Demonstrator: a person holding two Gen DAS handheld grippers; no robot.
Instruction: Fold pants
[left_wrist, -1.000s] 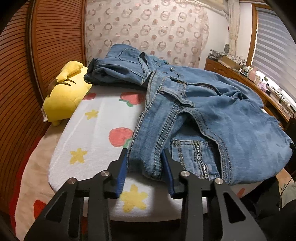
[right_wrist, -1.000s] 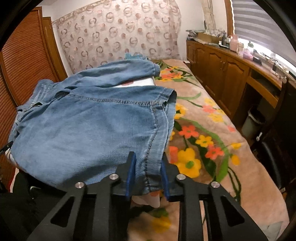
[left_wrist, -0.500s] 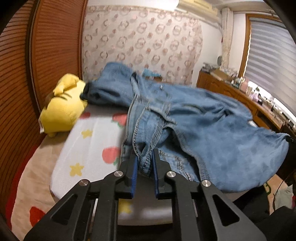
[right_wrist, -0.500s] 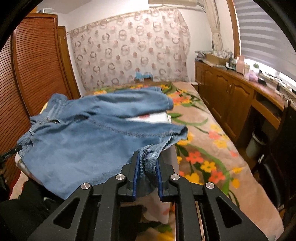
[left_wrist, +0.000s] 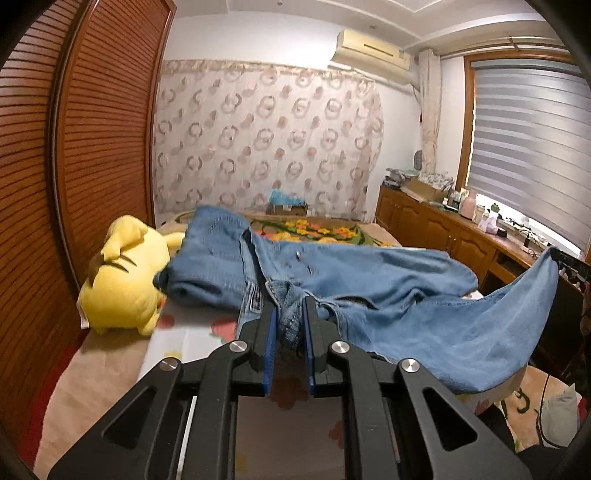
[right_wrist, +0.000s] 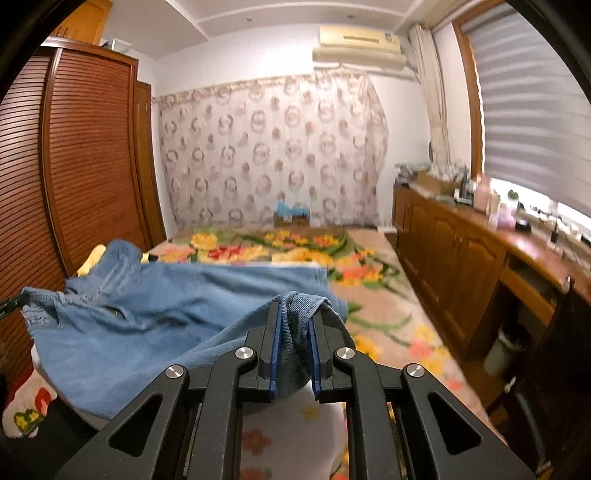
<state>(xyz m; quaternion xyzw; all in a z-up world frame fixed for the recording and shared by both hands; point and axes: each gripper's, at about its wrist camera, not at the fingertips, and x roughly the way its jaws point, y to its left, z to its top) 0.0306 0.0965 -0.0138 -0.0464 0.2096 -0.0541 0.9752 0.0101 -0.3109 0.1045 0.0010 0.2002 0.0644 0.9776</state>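
Observation:
Blue denim pants (left_wrist: 369, 273) lie across the bed, their near edge raised. My left gripper (left_wrist: 289, 314) is shut on a bunched waistband part of the pants. My right gripper (right_wrist: 294, 314) is shut on the hem edge of the pants (right_wrist: 155, 317), which hang between the two grippers. In the left wrist view the far corner of the cloth is held up at the right (left_wrist: 550, 258). The far leg stays on the bed.
A yellow plush toy (left_wrist: 122, 280) lies at the left by the brown slatted wardrobe (left_wrist: 74, 147). A white fruit-print pad (left_wrist: 177, 339) sits on the floral bedcover (right_wrist: 369, 295). Wooden cabinets (right_wrist: 461, 258) with clutter line the right wall.
Both grippers closed on the pants and lifted their near edge off the bed. The cameras now sit higher and look more level across the room.

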